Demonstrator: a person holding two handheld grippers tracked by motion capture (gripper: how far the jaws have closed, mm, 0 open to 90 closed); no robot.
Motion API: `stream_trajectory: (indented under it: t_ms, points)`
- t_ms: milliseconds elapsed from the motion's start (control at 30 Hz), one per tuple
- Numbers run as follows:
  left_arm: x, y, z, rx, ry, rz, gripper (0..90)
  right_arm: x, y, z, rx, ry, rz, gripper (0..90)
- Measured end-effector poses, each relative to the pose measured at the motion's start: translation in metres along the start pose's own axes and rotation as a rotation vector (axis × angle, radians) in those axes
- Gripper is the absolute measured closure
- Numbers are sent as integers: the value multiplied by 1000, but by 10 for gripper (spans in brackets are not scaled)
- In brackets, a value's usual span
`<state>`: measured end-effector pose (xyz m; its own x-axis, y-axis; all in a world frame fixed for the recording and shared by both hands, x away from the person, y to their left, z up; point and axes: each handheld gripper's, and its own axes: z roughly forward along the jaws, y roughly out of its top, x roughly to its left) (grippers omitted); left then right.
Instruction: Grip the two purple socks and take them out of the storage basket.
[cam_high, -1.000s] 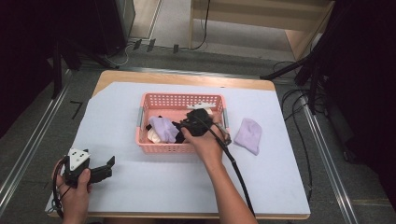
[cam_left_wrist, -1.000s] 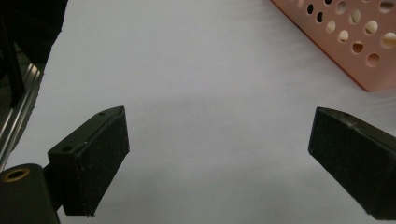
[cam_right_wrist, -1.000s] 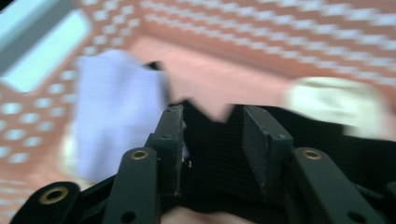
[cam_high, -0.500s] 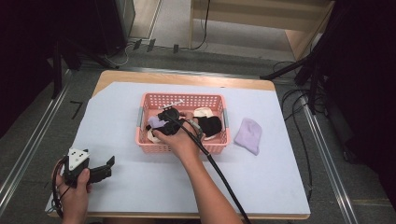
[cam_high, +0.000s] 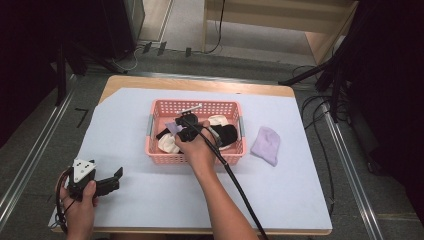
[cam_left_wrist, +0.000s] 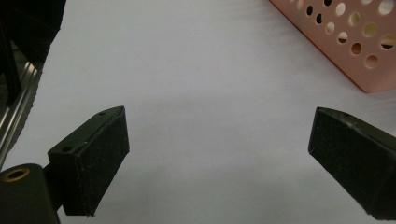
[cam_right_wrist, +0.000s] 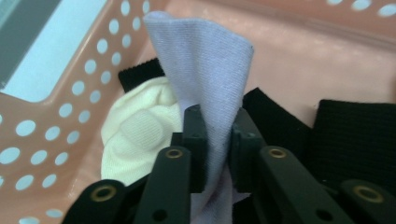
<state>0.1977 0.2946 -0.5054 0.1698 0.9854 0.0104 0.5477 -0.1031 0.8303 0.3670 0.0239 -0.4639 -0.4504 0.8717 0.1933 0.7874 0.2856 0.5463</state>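
Two jaws of right gripper (cam_right_wrist: 217, 140) pinch lilac, perhaps sock (cam_right_wrist: 205, 70), over basket (cam_right_wrist: 56, 93)

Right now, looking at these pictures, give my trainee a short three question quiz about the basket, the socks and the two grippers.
1. True or false: the right gripper is clamped on a lilac sock.
2. Where does the second purple sock lie? A) in the pink basket B) on the white sheet right of the basket C) in the left gripper
3. Fill in: the left gripper's jaws are ____.

Key: 1 true. 2 B. 3 open, with nothing between them.
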Motion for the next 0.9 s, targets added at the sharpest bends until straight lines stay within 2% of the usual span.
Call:
stream_trajectory:
  t_ms: [33, 200, 433, 567, 900]
  points:
    - [0, 0, 0, 0, 0, 0, 60, 0, -1, -1, -15, -1, 2, 819]
    - [0, 0, 0, -2, 0, -1, 60, -3, -5, -12, -159, 21, 12, 832]
    - [0, 0, 0, 1, 0, 2, 60, -12, -10, -26, -306, 64, 29, 829]
    - [0, 0, 0, 1, 1, 3, 60, -18, -11, -32, -332, 103, 46, 803]
    - [0, 0, 0, 0, 0, 2, 60, -26, -14, -36, -362, 107, 50, 786]
